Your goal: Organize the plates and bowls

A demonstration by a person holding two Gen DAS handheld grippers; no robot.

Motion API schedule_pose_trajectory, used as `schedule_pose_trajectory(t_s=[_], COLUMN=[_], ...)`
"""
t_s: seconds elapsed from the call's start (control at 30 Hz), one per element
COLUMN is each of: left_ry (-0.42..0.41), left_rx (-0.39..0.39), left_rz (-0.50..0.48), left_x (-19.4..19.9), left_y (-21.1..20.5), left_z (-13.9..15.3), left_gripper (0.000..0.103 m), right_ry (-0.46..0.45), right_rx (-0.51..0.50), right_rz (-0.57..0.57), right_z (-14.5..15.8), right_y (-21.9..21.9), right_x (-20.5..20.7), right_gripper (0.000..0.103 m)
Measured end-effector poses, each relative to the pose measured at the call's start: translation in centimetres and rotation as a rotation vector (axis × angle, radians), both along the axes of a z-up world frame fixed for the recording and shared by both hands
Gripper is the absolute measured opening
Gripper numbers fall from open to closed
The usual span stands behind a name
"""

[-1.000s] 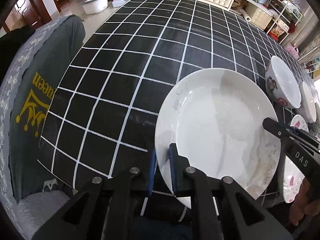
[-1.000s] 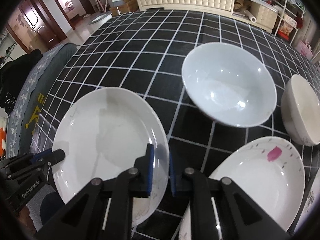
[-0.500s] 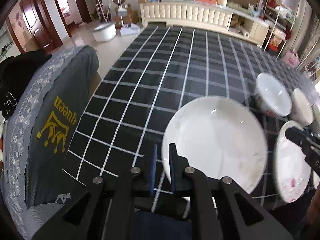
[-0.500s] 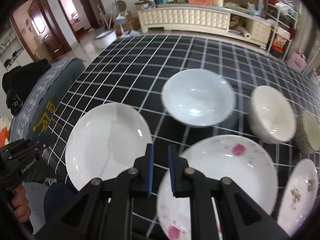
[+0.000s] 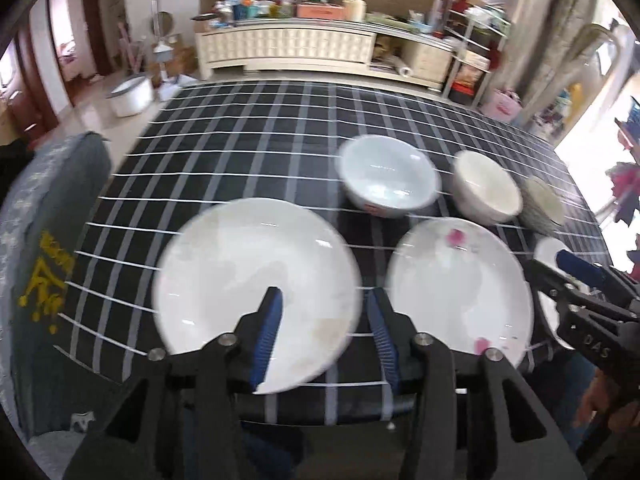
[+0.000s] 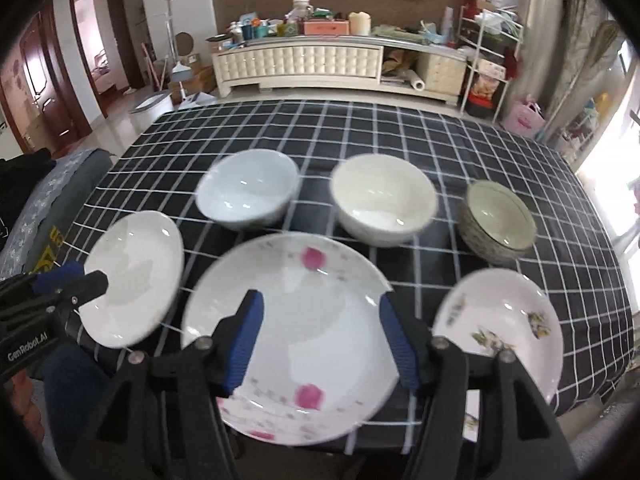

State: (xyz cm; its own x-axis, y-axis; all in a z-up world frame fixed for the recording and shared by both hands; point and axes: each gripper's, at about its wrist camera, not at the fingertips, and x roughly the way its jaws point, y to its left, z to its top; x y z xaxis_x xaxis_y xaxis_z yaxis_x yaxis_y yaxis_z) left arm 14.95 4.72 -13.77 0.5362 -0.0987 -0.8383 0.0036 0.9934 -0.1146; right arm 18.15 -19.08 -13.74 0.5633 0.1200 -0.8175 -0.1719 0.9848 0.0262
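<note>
A plain white plate (image 5: 256, 276) (image 6: 134, 276) lies at the table's near left. A larger plate with pink flowers (image 6: 288, 332) (image 5: 460, 292) lies beside it, and a small floral plate (image 6: 500, 328) at the near right. Behind them stand a pale blue bowl (image 6: 248, 196) (image 5: 386, 182), a cream bowl (image 6: 382, 204) (image 5: 486, 188) and a green patterned bowl (image 6: 498, 220). My left gripper (image 5: 324, 320) is open and empty above the white plate's near right edge. My right gripper (image 6: 320, 332) is open and empty above the pink-flowered plate.
The table wears a black cloth with a white grid (image 6: 360, 132). A grey chair back with yellow print (image 5: 44, 280) stands at the table's left. A cream sideboard (image 6: 300, 64) with clutter runs along the far wall.
Both grippers have opened and pulled back and up from the table. The white plate, held at its rim one second ago, now lies released on the cloth.
</note>
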Motion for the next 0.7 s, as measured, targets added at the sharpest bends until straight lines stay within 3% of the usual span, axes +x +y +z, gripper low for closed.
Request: schedule_pose_trajectory(t_s=[0.13,0.23,0.43,0.7], left_ry=[0.025,0.08,0.153,0.172], left_rx=[-0.03,-0.076,-0.112,-0.097], left_rz=[-0.053,-0.07,-0.073,-0.108], left_x=[0.1,0.9,2.8,4.4], left_y=[-2.9,-3.5,-4.3,-5.0], left_z=[-1.0,-2.3,-4.4,-5.4], left_gripper=[0.054,0.055,0.054,0.054], right_ry=[0.062,0.111,0.123,0.153], right_rx=[0.014,0.033,0.052,0.039], right_rz=[-0.034,-0.05,-0.067,-0.047], right_z=[-1.5,-2.6,-3.6,-4.9], right_y=[-2.3,-3.7,-5.5,-5.5], right_x=[0.5,0.9,1.5,2.4], right_gripper=[0.066,0.066,0.066,0.065])
